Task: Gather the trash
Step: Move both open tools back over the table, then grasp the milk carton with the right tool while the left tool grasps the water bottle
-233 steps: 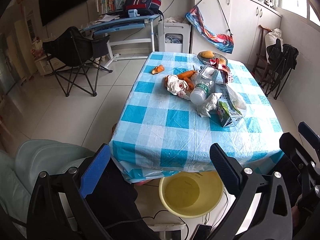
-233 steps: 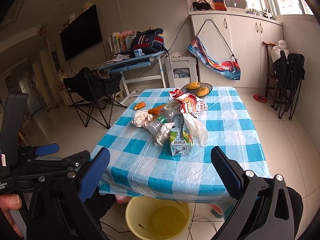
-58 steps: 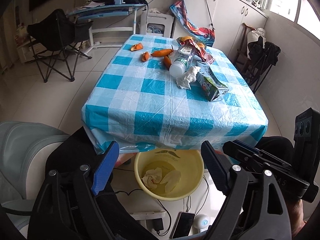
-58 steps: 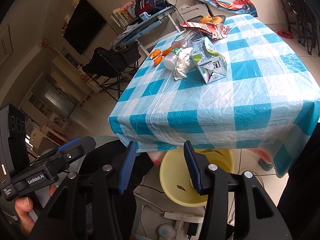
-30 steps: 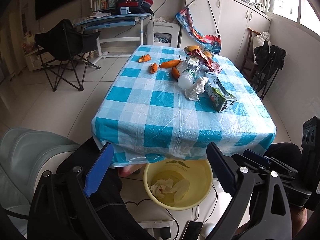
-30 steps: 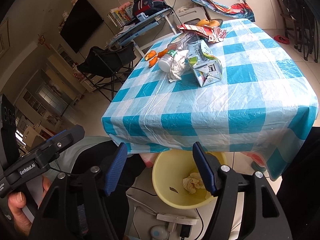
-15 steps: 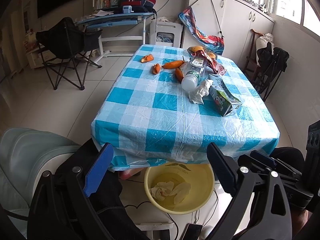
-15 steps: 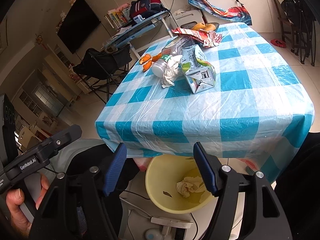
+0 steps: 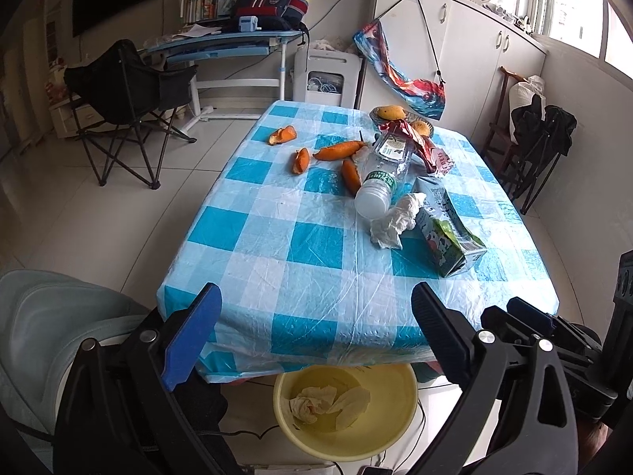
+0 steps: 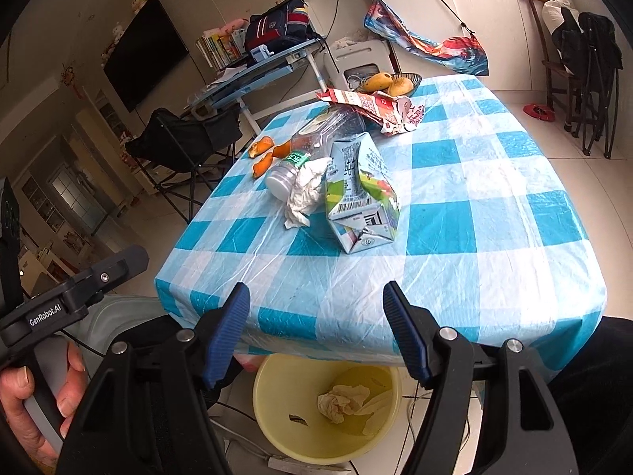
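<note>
The yellow bin (image 9: 344, 431) sits on the floor under the table's (image 9: 277, 316) near edge, likely so trash can drop straight in; two crumpled tissues (image 10: 340, 398) lie in it. Both tongs, left (image 9: 312, 336) and right (image 10: 316, 332), are wide and hold nothing. More trash waits on the table: a tissue (image 9: 395, 217), bottle (image 9: 381, 182), carton (image 9: 447, 233), wrapper (image 10: 376, 107) and peels (image 9: 336, 150)
</note>
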A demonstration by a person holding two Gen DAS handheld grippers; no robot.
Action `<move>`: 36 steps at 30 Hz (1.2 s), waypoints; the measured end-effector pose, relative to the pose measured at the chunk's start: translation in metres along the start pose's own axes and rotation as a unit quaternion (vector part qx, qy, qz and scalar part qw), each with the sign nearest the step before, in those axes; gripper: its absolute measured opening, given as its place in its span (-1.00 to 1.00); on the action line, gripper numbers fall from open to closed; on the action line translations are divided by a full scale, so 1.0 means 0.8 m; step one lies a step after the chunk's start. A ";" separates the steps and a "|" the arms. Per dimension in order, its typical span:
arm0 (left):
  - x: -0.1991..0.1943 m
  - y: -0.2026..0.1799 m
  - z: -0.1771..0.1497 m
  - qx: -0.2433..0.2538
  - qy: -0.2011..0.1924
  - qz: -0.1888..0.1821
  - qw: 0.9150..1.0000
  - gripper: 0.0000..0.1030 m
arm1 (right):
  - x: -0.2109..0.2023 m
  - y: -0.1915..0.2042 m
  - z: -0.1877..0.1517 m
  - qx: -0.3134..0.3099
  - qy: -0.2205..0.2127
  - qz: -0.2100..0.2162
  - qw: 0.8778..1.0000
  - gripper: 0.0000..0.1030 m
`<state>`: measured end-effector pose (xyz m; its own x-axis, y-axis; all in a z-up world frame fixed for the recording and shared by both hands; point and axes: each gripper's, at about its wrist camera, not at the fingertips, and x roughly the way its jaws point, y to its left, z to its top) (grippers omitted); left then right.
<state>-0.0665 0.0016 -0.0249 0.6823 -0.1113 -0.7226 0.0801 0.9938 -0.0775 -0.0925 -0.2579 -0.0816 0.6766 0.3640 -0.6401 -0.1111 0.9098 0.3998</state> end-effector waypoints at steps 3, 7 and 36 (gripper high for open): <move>0.013 -0.001 0.014 -0.006 -0.001 0.000 1.000 0.82 | 0.010 -0.002 0.014 -0.007 -0.005 -0.009 1.000 0.31; 0.035 -0.002 0.032 -0.014 0.000 -0.001 1.000 0.82 | 0.024 -0.002 0.027 -0.019 -0.006 -0.023 1.000 0.31; 0.255 -0.072 0.108 0.036 0.084 -0.020 0.996 0.74 | 0.100 -0.028 0.065 -0.056 0.030 -0.060 0.996 0.17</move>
<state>0.1310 -0.0785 -0.1084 0.5466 -0.1423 -0.8252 0.1601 0.9850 -0.0639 0.0020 -0.2598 -0.1080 0.6449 0.2593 -0.7189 -0.1155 0.9629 0.2438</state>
